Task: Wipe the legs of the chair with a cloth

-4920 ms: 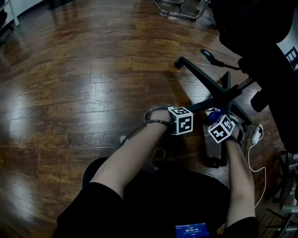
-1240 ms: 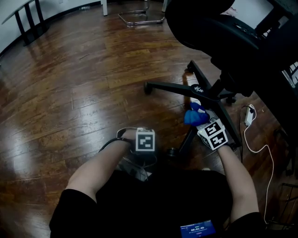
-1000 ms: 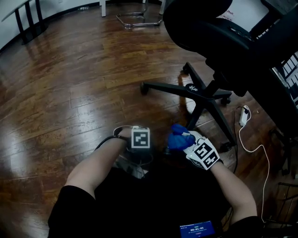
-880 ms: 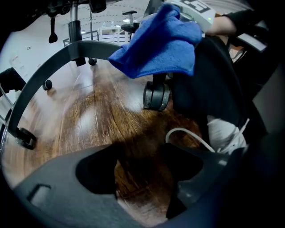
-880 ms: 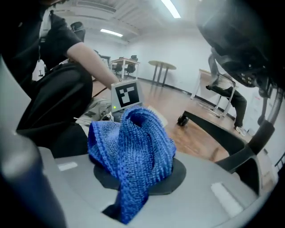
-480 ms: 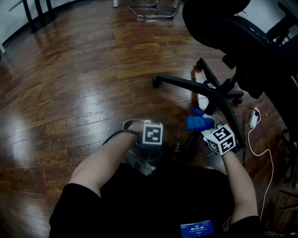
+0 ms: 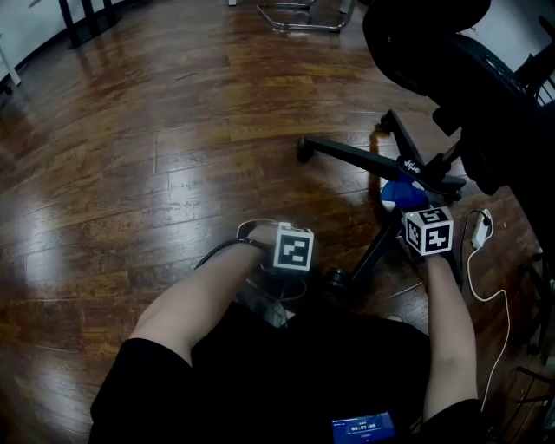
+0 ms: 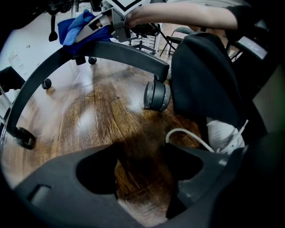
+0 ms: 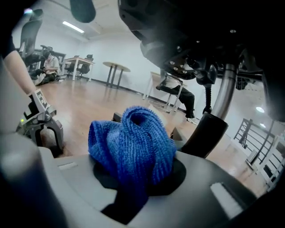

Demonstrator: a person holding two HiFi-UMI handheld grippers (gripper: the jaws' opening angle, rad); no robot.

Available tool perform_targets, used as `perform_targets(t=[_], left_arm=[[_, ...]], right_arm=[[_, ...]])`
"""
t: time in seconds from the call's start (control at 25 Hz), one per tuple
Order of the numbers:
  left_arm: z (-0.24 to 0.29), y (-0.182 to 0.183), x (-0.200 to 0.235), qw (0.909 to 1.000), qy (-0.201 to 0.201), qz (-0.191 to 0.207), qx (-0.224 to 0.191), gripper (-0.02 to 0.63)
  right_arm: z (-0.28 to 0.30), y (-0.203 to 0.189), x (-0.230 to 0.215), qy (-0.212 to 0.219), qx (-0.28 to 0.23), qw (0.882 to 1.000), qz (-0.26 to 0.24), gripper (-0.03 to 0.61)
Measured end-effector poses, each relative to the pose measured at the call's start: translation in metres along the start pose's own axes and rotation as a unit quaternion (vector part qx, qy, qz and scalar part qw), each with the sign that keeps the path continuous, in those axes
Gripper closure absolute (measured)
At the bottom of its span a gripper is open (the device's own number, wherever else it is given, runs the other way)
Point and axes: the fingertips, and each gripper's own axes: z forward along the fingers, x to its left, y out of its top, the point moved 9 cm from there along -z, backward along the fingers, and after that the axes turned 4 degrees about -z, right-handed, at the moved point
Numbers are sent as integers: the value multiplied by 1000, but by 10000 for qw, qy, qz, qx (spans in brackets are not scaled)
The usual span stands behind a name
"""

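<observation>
The black office chair's star base point(image 7: 414, 170) stands on the wood floor, with legs point(image 7: 347, 153) spreading out and one running down to a caster point(image 7: 336, 278). My right gripper point(image 7: 411, 206) is shut on a bunched blue cloth point(image 7: 401, 192) and presses it on the near leg, close to the hub. In the right gripper view the cloth point(image 9: 133, 138) fills the jaws of the gripper point(image 9: 136, 178), beside the chair column point(image 9: 225, 91). My left gripper point(image 7: 295, 249) hovers low by the caster point(image 8: 156, 94); it point(image 8: 142, 178) is open, only floor between its jaws.
A white power strip point(image 7: 479, 229) and its cable lie right of the base. A white cable point(image 8: 189, 136) and a shoe point(image 8: 225, 136) are near the left gripper. The chair seat point(image 7: 434, 43) overhangs. A metal frame point(image 7: 303, 16) stands at the back.
My right gripper has carried the cloth up the near leg, from beside the caster to the hub. The left gripper has stayed about where it was.
</observation>
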Motion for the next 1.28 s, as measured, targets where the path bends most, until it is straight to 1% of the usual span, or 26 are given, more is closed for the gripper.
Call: perform_targets(t=[0.08,0.16,0.32,0.4,0.52,0.64,0.68,0.72,0.8,0.96,1.08,1.16,1.28], left_arm=[[1,1,0,10000,40,15,27,270],[0,1,0,9999,94,31,58,270],[1,2,-1,9999,59,6,125,270],[2,5,-1,9999,64,9,151,270],[1,4,-1,9998,98,8,170,270],[2,4,-3,9999,76,-28,122,270],[2,5,-3,9999,58,-37,104,270],[2,5,-4,9999,47,-36,84,270],[2,6,-2,10000,55,-13,27,270],[1,5,-2,9999,-35,-9,-108,270],[1,7,-1,9998,-93,5,-168,273],[0,9,1,9999,-28,26,-149,278],[-1,6,3,10000,71,0,-48,281]], right_arm=[[-9,-5,20,335,66,9992,-187,492],[-22,-10,51,841,177,9953,-443,492],[-52,-23,127,1758,237,9778,-1118,492],[-67,-29,157,2098,174,9688,-1311,492],[-75,-33,177,2332,138,9608,-1495,492],[-72,-32,171,2436,147,9547,-1702,486],[-69,-32,164,2411,134,9557,-1680,485],[-65,-31,154,2333,117,9592,-1590,485],[-52,-29,124,2037,78,9706,-1281,485],[-18,-12,42,1217,61,9906,-617,485],[1,0,-6,500,64,9985,-221,485],[5,4,-14,226,113,9996,-107,485],[4,3,-4,75,111,9997,-185,485]])
